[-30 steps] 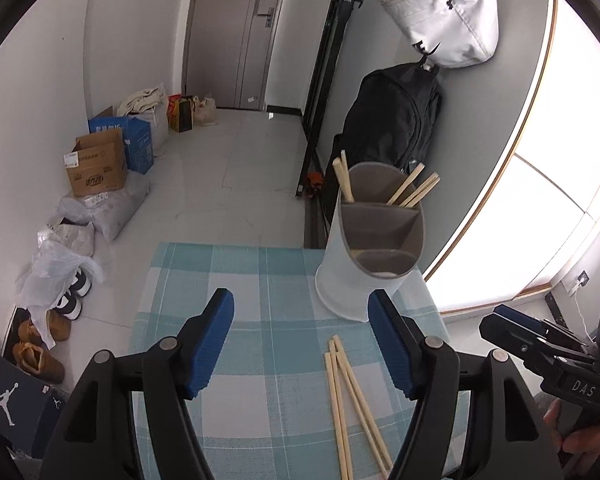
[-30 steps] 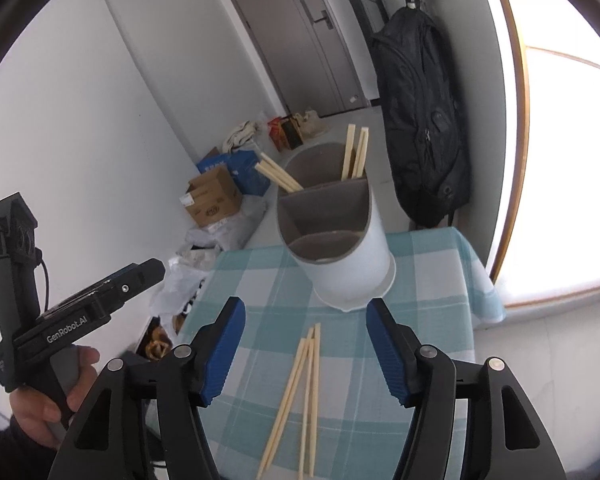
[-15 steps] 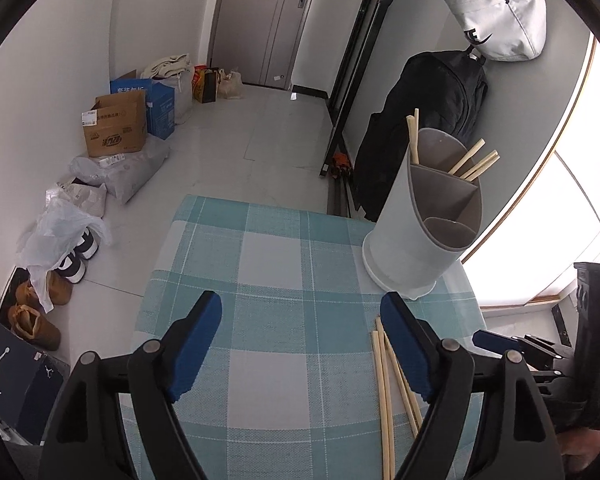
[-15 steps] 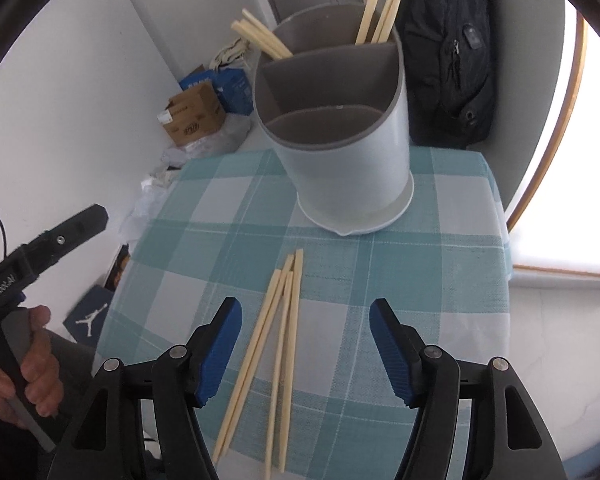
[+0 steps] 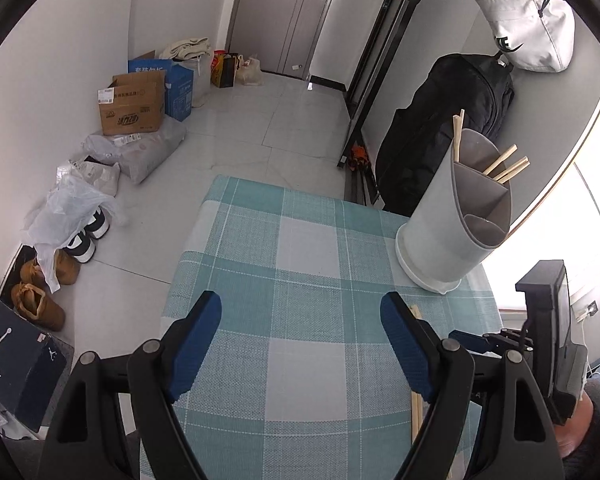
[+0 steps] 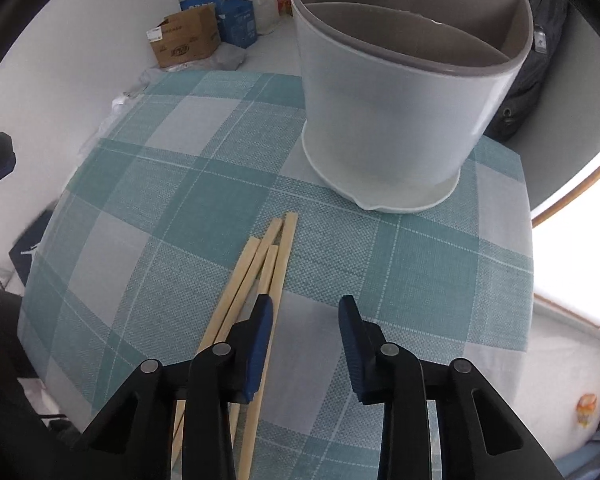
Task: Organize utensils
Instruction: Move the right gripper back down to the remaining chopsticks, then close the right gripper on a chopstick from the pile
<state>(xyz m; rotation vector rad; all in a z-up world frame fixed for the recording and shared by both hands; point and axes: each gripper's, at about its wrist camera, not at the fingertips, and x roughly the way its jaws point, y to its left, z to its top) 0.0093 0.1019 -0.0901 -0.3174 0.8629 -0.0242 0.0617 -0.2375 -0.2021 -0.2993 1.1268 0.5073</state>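
Closing on nothing yet, the right gripper [image 6: 306, 322] hangs nearest the chopsticks [image 6: 274, 256], which lie under its left finger, running lengthwise toward the holder [image 6: 384, 120]; the left gripper [image 5: 300, 344] gapes empty.

Left tongs [image 5: 300, 340] gape wide above the checked tablecloth [image 5: 300, 248], utensil holder [image 5: 456, 224] standing at right.

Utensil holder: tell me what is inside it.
The utensil holder has divided compartments. Chopsticks stick up from the far ones. The near compartment shows only bare wall; its bottom is hidden by the rim.
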